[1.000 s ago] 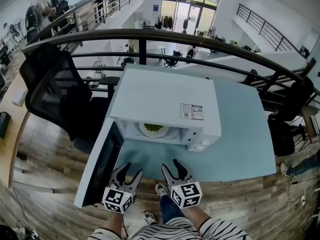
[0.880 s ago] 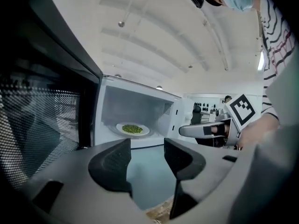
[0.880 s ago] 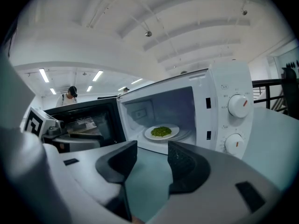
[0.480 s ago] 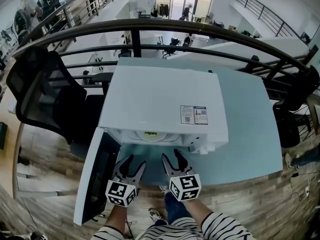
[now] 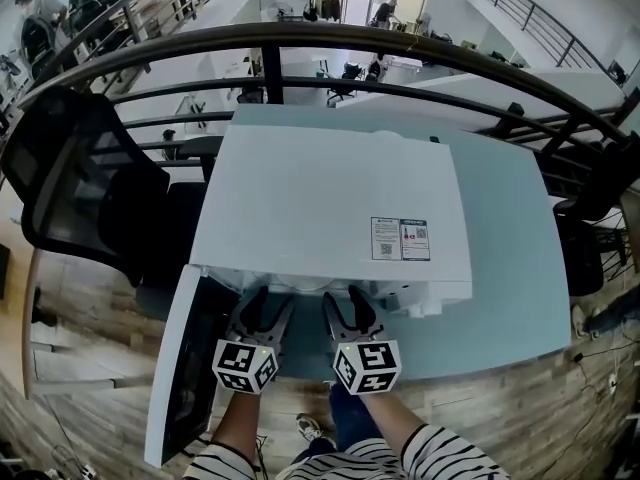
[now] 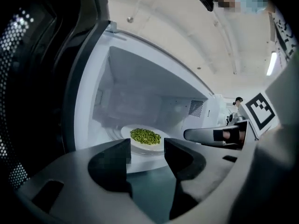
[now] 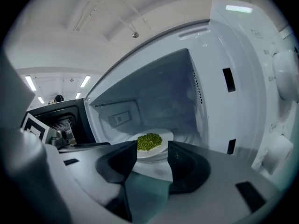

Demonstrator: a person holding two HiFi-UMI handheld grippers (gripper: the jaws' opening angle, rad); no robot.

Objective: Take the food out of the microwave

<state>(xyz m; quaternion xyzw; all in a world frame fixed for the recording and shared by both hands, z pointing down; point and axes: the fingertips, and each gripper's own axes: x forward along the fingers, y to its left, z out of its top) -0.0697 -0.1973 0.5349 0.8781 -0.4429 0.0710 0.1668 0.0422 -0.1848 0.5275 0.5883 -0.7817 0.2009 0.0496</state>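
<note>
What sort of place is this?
Probably an open-plan office's upper gallery: a curved black metal railing overlooks desks below, and a black mesh office chair stands beside the pale blue table.

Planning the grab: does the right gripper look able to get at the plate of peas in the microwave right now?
Probably yes. The microwave door is swung wide open, the right gripper sits at the opening with its jaws apart, and nothing stands between it and the plate of peas.
</note>
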